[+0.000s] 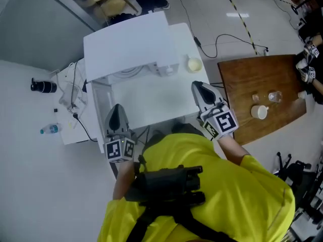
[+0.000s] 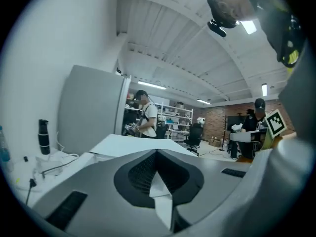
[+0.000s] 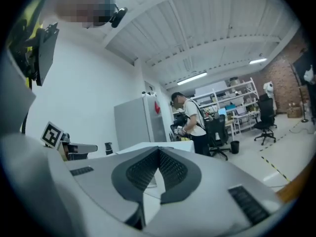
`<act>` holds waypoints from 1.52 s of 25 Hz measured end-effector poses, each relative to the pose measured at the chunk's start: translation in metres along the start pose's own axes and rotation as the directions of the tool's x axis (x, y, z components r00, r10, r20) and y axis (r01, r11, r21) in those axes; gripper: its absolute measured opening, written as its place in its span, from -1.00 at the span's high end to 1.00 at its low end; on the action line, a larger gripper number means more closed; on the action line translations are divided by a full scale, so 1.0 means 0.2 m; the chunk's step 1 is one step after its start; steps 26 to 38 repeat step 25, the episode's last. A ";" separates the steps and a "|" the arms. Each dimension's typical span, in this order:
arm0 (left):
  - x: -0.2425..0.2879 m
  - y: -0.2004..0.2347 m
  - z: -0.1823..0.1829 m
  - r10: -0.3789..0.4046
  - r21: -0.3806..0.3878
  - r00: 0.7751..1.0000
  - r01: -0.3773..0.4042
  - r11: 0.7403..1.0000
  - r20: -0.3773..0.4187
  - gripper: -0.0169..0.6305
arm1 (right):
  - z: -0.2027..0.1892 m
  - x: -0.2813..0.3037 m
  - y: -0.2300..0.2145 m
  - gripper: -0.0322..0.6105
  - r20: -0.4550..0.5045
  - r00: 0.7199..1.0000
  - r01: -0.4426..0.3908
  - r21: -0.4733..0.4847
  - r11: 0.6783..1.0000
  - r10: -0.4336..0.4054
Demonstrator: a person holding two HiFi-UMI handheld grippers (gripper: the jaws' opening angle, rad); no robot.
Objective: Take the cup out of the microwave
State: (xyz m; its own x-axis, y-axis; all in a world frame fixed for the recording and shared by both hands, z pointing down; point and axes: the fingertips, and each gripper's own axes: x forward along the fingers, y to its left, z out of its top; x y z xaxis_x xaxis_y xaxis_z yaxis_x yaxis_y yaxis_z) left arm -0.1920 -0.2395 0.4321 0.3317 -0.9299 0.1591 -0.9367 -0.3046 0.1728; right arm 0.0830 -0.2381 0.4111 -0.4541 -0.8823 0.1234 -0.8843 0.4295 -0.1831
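Observation:
From above, in the head view, the white box-shaped microwave [image 1: 126, 44] stands on a white table [image 1: 151, 100]; its inside is hidden. A pale round cup [image 1: 193, 63] sits on the table just right of it. My left gripper [image 1: 117, 110] hovers over the table's near left part, and my right gripper [image 1: 198, 87] over its near right part; both point toward the microwave. In the left gripper view the left gripper [image 2: 157, 152] has its jaws together with nothing between them. In the right gripper view the right gripper [image 3: 159, 149] is likewise shut and empty.
A wooden table [image 1: 242, 84] at the right carries a white cup [image 1: 260, 112] and small glasses [image 1: 274, 96]. On the floor at the left are cables [image 1: 70, 84], a black bottle [image 1: 43, 86] and a water bottle [image 1: 50, 129]. Another person's hands [image 1: 309, 64] reach in at the far right.

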 end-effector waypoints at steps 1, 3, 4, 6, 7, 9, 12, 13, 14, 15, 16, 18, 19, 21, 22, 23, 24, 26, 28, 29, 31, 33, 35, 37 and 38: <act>-0.07 0.08 0.04 0.041 -0.012 0.999 -0.041 0.999 0.010 0.95 | 0.05 0.03 0.07 0.89 0.016 1.000 -0.022 -0.017 1.000 0.022; -0.20 0.21 0.12 0.106 -0.013 0.994 -0.106 0.994 0.040 0.95 | 0.11 0.09 0.21 0.89 0.038 0.997 -0.064 -0.030 0.997 0.065; -0.26 0.25 0.16 0.122 -0.009 0.991 -0.121 0.993 0.051 0.95 | 0.12 0.10 0.28 0.89 0.041 0.995 -0.085 -0.032 0.996 0.087; -0.35 0.30 0.21 0.127 -0.005 0.990 -0.127 0.992 0.060 0.95 | 0.12 0.13 0.40 0.89 0.034 0.992 -0.120 -0.039 0.992 0.121; -0.39 0.31 0.22 0.125 -0.001 0.990 -0.126 0.992 0.061 0.95 | 0.12 0.14 0.44 0.89 0.029 0.991 -0.133 -0.045 0.990 0.134; -0.43 0.34 0.23 0.126 0.013 0.990 -0.127 0.992 0.058 0.95 | 0.11 0.15 0.51 0.89 0.018 0.989 -0.148 -0.052 0.988 0.149; -0.45 0.38 0.23 0.125 0.016 0.991 -0.126 0.992 0.054 0.95 | 0.09 0.18 0.58 0.89 0.011 0.988 -0.155 -0.062 0.986 0.156; -0.46 0.40 0.22 0.122 0.011 0.991 -0.123 0.992 0.053 0.95 | 0.09 0.18 0.61 0.89 0.010 0.988 -0.155 -0.066 0.986 0.156; -0.46 0.41 0.22 0.118 0.007 0.992 -0.118 0.993 0.050 0.95 | 0.09 0.19 0.62 0.89 0.009 0.988 -0.154 -0.068 0.986 0.155; -0.46 0.42 0.21 0.111 0.007 0.993 -0.111 0.994 0.046 0.95 | 0.09 0.19 0.64 0.89 0.010 0.988 -0.152 -0.070 0.986 0.153; -0.45 0.42 0.22 0.103 0.012 0.994 -0.103 0.995 0.043 0.95 | 0.09 0.18 0.66 0.89 0.010 0.988 -0.151 -0.072 0.986 0.152; -0.45 0.40 0.22 0.082 0.022 0.996 -0.083 0.996 0.042 0.95 | 0.09 0.18 0.68 0.89 0.010 0.989 -0.147 -0.078 0.986 0.149; -0.45 0.39 0.22 0.072 0.023 0.997 -0.073 0.997 0.041 0.95 | 0.08 0.17 0.68 0.89 0.008 0.989 -0.145 -0.081 0.986 0.146; -0.46 0.39 0.21 0.057 0.018 0.998 -0.057 0.998 0.031 0.95 | 0.08 0.17 0.71 0.89 0.006 0.989 -0.143 -0.078 0.987 0.144; -0.46 0.39 0.20 0.051 0.014 0.998 -0.051 0.999 0.022 0.95 | 0.07 0.17 0.72 0.89 0.005 0.989 -0.144 -0.075 0.987 0.145; -0.46 0.40 0.19 0.045 0.010 0.999 -0.045 0.999 0.013 0.95 | 0.06 0.17 0.74 0.89 0.002 0.989 -0.146 -0.074 0.987 0.147; -0.47 0.40 0.18 0.040 0.007 0.999 -0.040 0.999 0.003 0.95 | 0.06 0.17 0.76 0.89 -0.002 0.989 -0.148 -0.073 0.986 0.148; -0.47 0.40 0.17 0.035 0.003 0.999 -0.035 0.999 -0.006 0.95 | 0.05 0.17 0.78 0.89 -0.006 0.989 -0.150 -0.073 0.986 0.149; -0.47 0.40 0.17 0.035 0.003 0.999 -0.035 0.999 -0.006 0.95 | 0.05 0.17 0.78 0.89 -0.006 0.989 -0.150 -0.073 0.986 0.149; -0.47 0.40 0.17 0.035 0.003 0.999 -0.035 0.999 -0.006 0.95 | 0.05 0.17 0.78 0.89 -0.006 0.989 -0.150 -0.073 0.986 0.149; -0.47 0.40 0.17 0.035 0.003 0.999 -0.035 0.999 -0.006 0.95 | 0.05 0.17 0.78 0.89 -0.006 0.989 -0.150 -0.073 0.986 0.149; -0.47 0.40 0.17 0.035 0.003 0.999 -0.035 0.999 -0.006 0.95 | 0.05 0.17 0.78 0.89 -0.006 0.989 -0.150 -0.073 0.986 0.149; -0.47 0.40 0.17 0.035 0.003 0.999 -0.035 0.999 -0.006 0.95 | 0.05 0.17 0.78 0.89 -0.006 0.989 -0.150 -0.073 0.986 0.149; -0.47 0.40 0.17 0.035 0.003 0.999 -0.035 0.999 -0.006 0.95 | 0.05 0.17 0.78 0.89 -0.006 0.989 -0.150 -0.073 0.986 0.149; -0.47 0.40 0.17 0.035 0.003 0.999 -0.035 0.999 -0.006 0.95 | 0.05 0.17 0.78 0.89 -0.006 0.989 -0.150 -0.073 0.986 0.149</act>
